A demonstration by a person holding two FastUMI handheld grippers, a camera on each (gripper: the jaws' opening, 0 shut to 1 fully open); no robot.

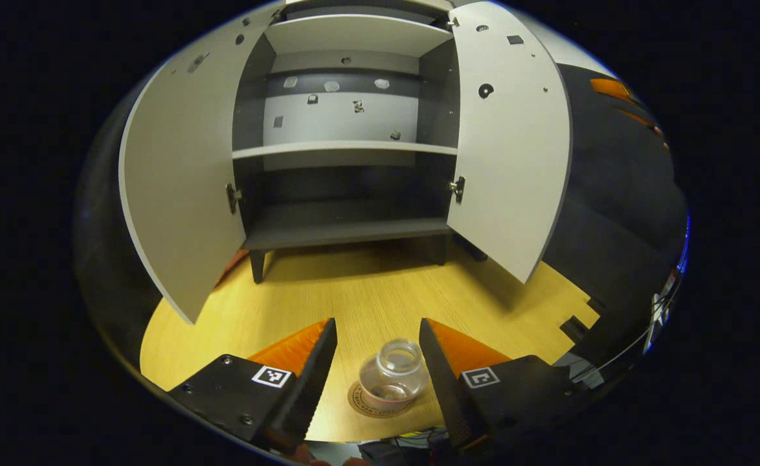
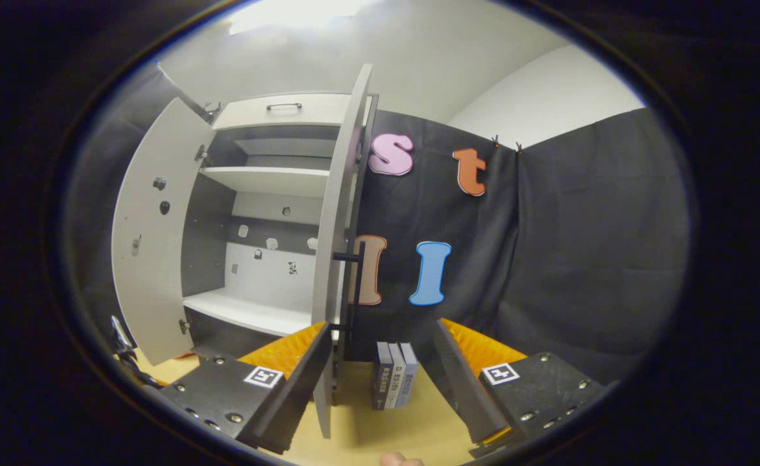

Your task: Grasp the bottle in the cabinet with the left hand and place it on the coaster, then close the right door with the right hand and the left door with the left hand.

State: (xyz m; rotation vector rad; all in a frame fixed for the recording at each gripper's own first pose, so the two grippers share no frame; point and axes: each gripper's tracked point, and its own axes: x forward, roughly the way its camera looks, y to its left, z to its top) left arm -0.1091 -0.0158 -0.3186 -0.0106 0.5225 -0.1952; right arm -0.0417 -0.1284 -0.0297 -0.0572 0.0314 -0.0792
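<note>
Left gripper view: bottle [image 1: 395,375] upright on coaster [image 1: 380,401], left gripper [image 1: 378,370] jaws open around it | right gripper view: right gripper [image 2: 381,382] jaws open beside right door [image 2: 336,259], books [image 2: 393,375] on bench [image 2: 380,427]

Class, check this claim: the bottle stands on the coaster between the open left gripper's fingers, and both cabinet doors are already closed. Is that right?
Not quite. Both doors are open: the left gripper view shows the left door and right door swung wide off the cabinet. The rest holds: the bottle stands on the coaster between the fingers of the open left gripper.
</note>
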